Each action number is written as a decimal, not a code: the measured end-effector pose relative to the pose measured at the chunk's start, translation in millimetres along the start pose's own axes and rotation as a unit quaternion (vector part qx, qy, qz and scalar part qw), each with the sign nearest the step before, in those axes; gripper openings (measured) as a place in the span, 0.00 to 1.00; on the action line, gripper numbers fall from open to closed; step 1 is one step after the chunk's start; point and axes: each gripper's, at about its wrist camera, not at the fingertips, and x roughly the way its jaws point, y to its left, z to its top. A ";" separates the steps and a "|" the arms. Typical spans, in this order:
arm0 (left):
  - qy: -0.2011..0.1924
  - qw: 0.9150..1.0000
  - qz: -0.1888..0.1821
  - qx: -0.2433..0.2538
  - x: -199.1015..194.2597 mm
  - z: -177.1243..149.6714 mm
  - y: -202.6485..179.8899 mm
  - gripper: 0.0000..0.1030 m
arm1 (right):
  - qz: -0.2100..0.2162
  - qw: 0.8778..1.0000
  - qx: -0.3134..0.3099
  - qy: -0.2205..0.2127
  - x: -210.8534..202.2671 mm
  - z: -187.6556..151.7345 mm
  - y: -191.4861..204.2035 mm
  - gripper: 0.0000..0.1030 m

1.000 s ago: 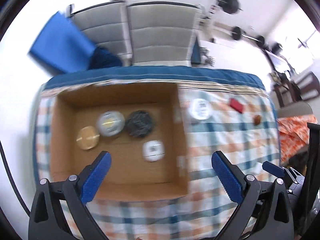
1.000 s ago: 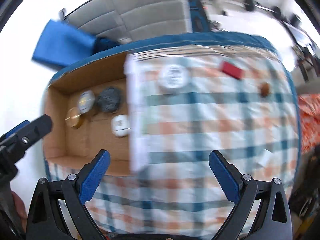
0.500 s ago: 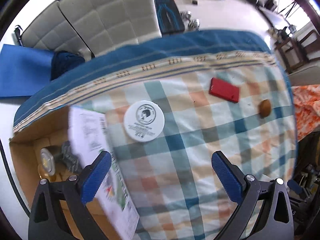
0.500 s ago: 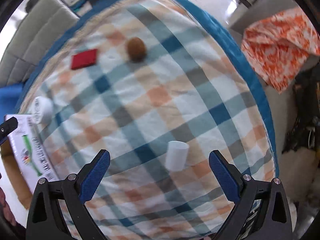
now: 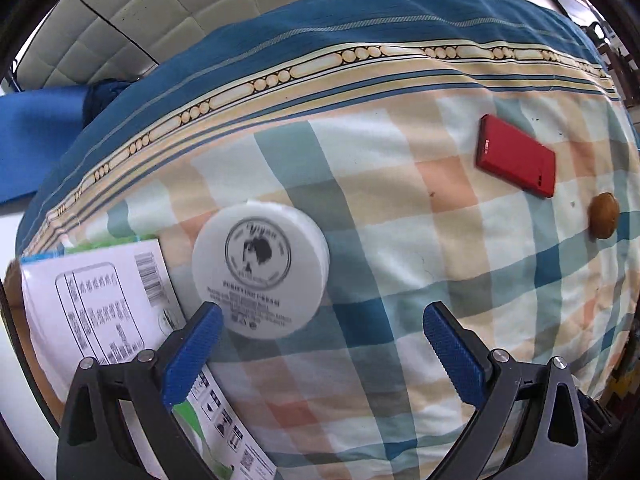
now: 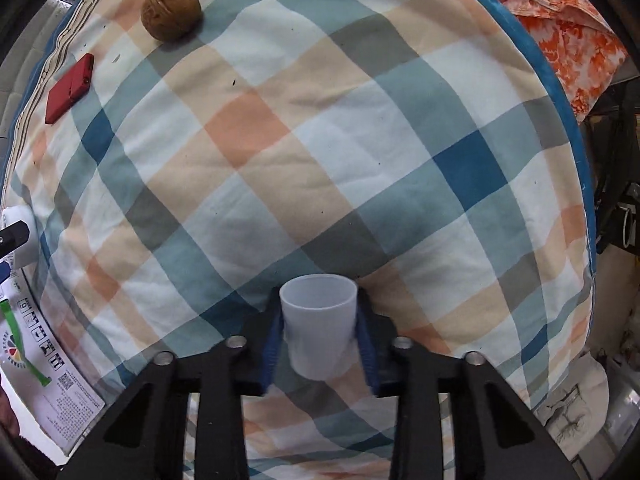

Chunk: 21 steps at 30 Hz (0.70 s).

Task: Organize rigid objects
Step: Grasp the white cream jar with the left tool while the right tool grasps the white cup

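Jaws newly around smooth white cup (image 6: 318,326)

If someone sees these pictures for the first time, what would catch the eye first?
Probably the white plastic cup, upright on the checked cloth between the closing jaws of the right gripper. Next, the round white cream jar just ahead of the open left gripper. The red case and brown walnut lie farther off.

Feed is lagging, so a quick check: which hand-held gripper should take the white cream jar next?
Left. The left hand-held gripper is open just short of the white cream jar, its left pad already beside it. The right hand-held gripper is closing on the white cup, so it is busy.
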 end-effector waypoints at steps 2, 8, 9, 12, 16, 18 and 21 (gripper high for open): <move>-0.005 1.000 0.017 0.011 -0.7 6.7 -0.7 1.00 | -0.001 1.000 -0.004 0.002 0.6 1.2 0.4 0.33; -0.002 0.999 0.031 0.019 -0.7 24.7 2.9 1.00 | 0.006 1.000 -0.011 0.004 -3.8 7.7 8.5 0.33; 0.000 0.999 0.030 0.016 -0.5 27.3 5.2 1.00 | 0.007 1.000 -0.013 0.005 -3.8 8.5 9.7 0.33; 0.014 1.000 0.014 0.005 3.5 37.5 15.1 1.00 | 0.009 1.000 -0.016 0.008 -4.2 10.6 13.2 0.33; 0.030 1.000 -0.002 0.001 15.9 43.9 21.4 1.00 | 0.008 1.000 -0.021 0.008 -4.6 7.7 12.8 0.33; 0.041 0.999 -0.016 0.001 23.3 45.7 23.6 0.99 | 0.007 1.000 -0.023 0.008 -3.9 8.0 10.0 0.33; 0.039 0.999 -0.005 0.008 29.8 50.0 24.6 0.84 | 0.008 1.000 -0.025 0.009 -5.0 7.4 12.1 0.33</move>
